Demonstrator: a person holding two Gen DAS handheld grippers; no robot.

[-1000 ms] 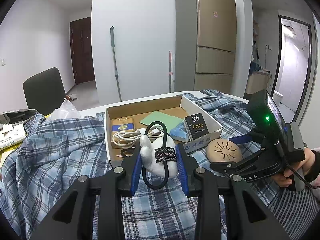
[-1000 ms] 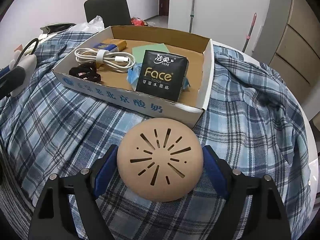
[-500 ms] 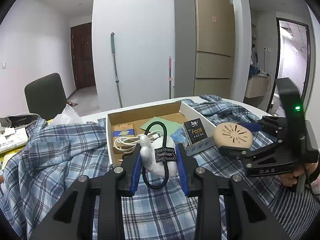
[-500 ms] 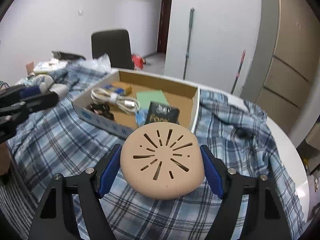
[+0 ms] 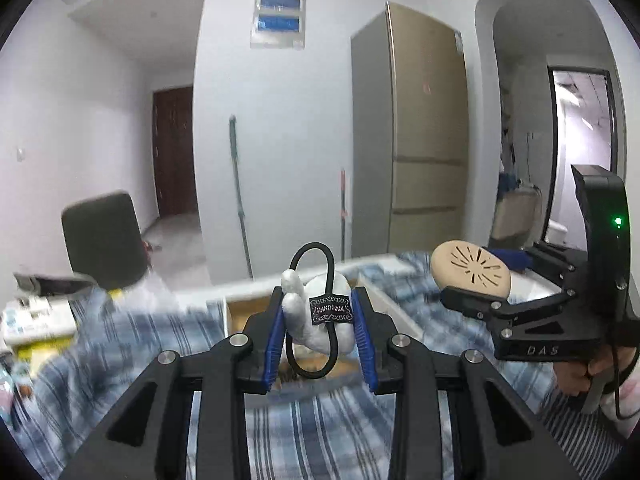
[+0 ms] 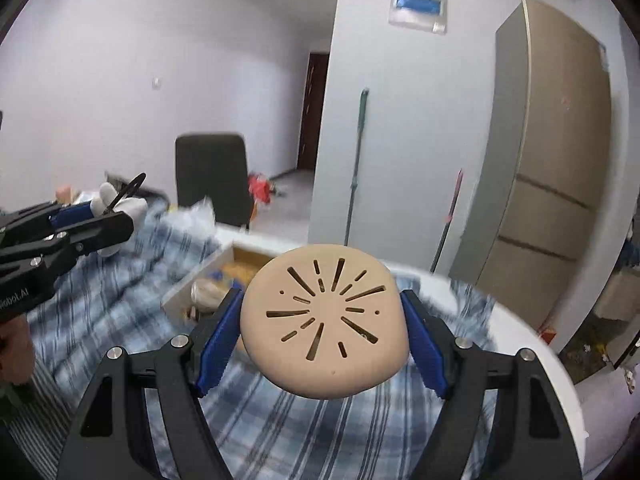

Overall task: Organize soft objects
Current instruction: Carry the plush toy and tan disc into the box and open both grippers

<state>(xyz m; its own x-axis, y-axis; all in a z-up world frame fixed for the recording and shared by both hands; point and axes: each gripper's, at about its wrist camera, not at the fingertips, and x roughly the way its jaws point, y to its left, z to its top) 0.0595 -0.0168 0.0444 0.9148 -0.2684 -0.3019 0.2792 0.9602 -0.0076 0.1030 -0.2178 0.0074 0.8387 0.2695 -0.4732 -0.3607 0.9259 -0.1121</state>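
- Left gripper [image 5: 319, 330]: jaws closed on a small white plush toy with black elastic loop and black woven label [image 5: 320, 320]; blue pads [image 5: 273, 346] press it on both sides. Toy is held in the air, above the table.
- Right gripper [image 6: 323, 330]: jaws closed on a round beige soft dome with dark slits in a sunburst pattern [image 6: 325, 318]; blue pads [image 6: 218, 336] touch its left & right edges. Dome is also lifted, well above the cloth.
- In left wrist view the same dome [image 5: 472, 274] shows at right, held by the black right gripper [image 5: 476, 280], w/ a green light on its body.
- In right wrist view the left gripper [image 6: 116, 212] shows at far left, w/ the white toy [image 6: 120, 202] between its fingers.
- Under both grippers: blue-white checked cloth [image 6: 288, 420] spread over the table, blurred.
- Open cardboard box w/ white outer walls [image 6: 200, 280] lies on the cloth, behind the dome; contents too blurred to tell.
- Farther back: dark chair [image 5: 106, 240], beige tall fridge [image 5: 424, 140], mop handle [image 5: 240, 196] leaning on the white wall.
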